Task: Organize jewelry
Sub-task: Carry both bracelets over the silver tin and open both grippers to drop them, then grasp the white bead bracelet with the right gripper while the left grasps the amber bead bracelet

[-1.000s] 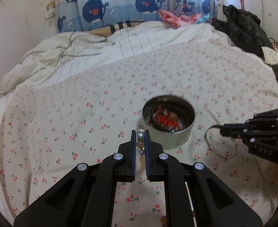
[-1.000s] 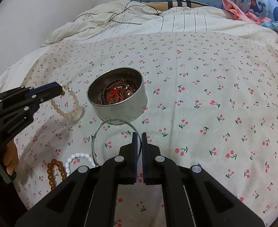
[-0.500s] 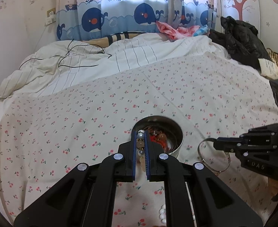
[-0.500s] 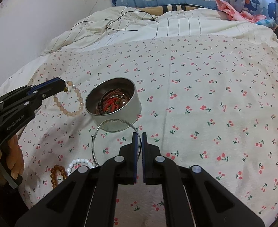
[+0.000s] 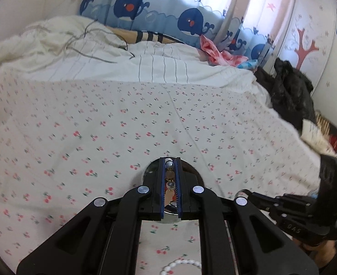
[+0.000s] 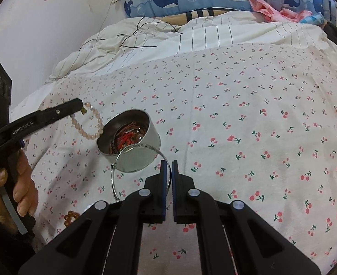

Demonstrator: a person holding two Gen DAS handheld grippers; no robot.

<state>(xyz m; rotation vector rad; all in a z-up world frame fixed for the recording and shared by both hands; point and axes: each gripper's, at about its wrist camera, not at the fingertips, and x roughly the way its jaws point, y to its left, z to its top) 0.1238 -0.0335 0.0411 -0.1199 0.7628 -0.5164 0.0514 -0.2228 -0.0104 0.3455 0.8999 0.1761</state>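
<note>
A round metal tin (image 6: 131,151) with red and brown jewelry inside stands on the cherry-print bedsheet. My left gripper (image 5: 170,167) is shut on a pale pink bead bracelet (image 6: 89,126), which hangs just left of the tin's rim; in the left wrist view the tin (image 5: 193,171) is mostly hidden behind the fingers. My right gripper (image 6: 168,167) is shut on a thin silver bangle (image 6: 122,171) and holds it raised in front of the tin. The right gripper also shows in the left wrist view (image 5: 255,198).
A white pearl bracelet (image 5: 180,264) and an amber bead bracelet (image 6: 71,217) lie on the sheet near me. A striped white quilt (image 6: 191,34) with a black cable lies at the far side. Dark clothes (image 5: 287,96) are piled at the right edge.
My left gripper has moved forward over the tin with the bead bracelet. My right gripper has lifted the silver bangle off the sheet towards the tin.
</note>
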